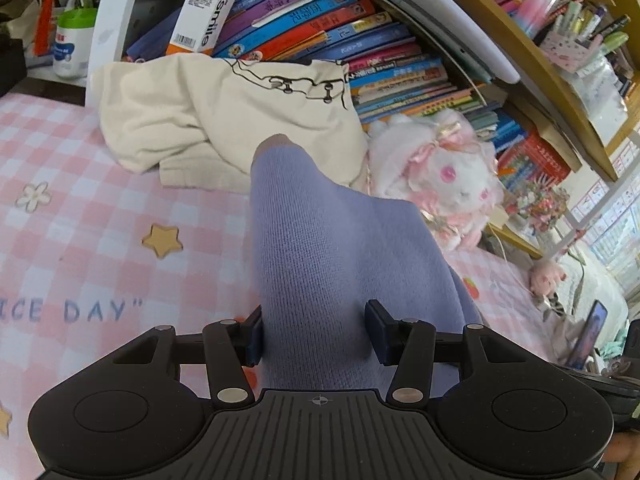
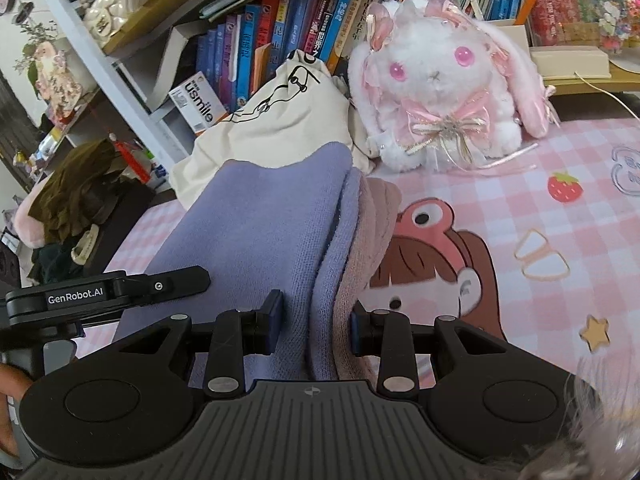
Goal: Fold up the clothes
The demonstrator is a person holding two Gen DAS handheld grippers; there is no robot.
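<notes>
A lavender knit garment (image 1: 320, 248) lies folded in thick layers on the pink checked tabletop (image 1: 100, 240). It runs away from both cameras toward the shelf. My left gripper (image 1: 316, 334) is shut on the near end of the bundle, its fingers pressed to the cloth on both sides. In the right wrist view the lavender garment (image 2: 264, 232) shows a mauve inner layer (image 2: 368, 240) along its right edge. My right gripper (image 2: 316, 326) is shut on that doubled edge. The left gripper's body (image 2: 100, 292) sits close by on the left. A cream garment with black line art (image 1: 224, 120) is heaped behind.
A white and pink plush rabbit (image 2: 440, 92) sits at the back right against a bookshelf full of books (image 1: 360, 40). A usmile box (image 1: 204, 16) leans above the cream heap (image 2: 280, 120). A phone (image 1: 592, 336) stands at the right, and dark clutter (image 2: 76, 200) lies off the left edge.
</notes>
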